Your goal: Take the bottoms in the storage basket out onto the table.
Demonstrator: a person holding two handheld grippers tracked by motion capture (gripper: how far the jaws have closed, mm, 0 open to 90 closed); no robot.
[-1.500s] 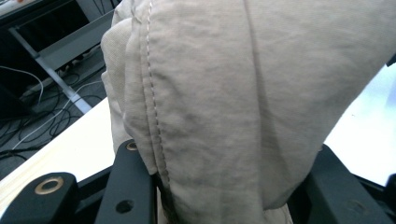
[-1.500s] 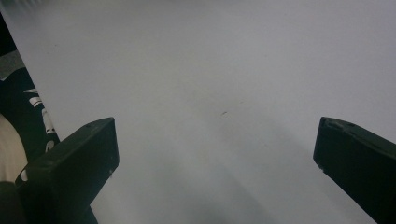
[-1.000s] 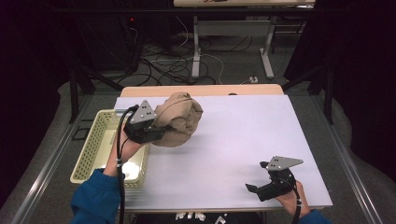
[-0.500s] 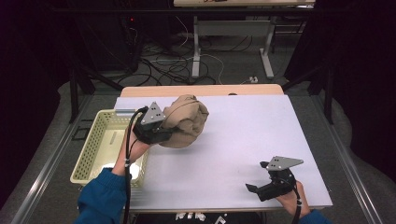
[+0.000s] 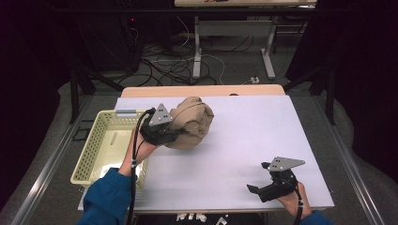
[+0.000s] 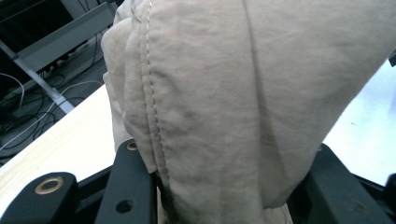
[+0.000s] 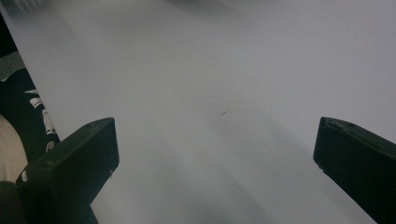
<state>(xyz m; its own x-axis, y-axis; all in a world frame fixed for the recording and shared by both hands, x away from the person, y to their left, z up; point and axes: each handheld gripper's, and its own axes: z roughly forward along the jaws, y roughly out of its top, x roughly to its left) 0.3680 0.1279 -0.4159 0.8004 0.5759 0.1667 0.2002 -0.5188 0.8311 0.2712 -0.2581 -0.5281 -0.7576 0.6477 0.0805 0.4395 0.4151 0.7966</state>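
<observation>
The left gripper is closed on a beige cloth, a rolled or bunched bundle of fabric. In the left gripper view the two black jaws press on the bundle from both sides, and the cloth rises between them with a stitched seam running down its left part. The jaws stand rather wide because the bundle is thick, but both of them touch the fabric.

In the high view the cloth is near the left edge of the table, closer to the far edge than to the near one. I cannot tell if its bottom touches the white top or if it hangs just above it. The left hand comes from the near left corner, and its blue sleeve lies over the near end of the basket. The basket is a pale yellow one with slotted walls; it stands just beside the left edge of the table, and the gripper with the cloth is just to the right of its far end.

The right gripper is near the near right corner of the table, well apart from the cloth. Its jaws are wide open and hold nothing; in the right gripper view the white top is between them. The right hand holds it low over the near edge.
</observation>
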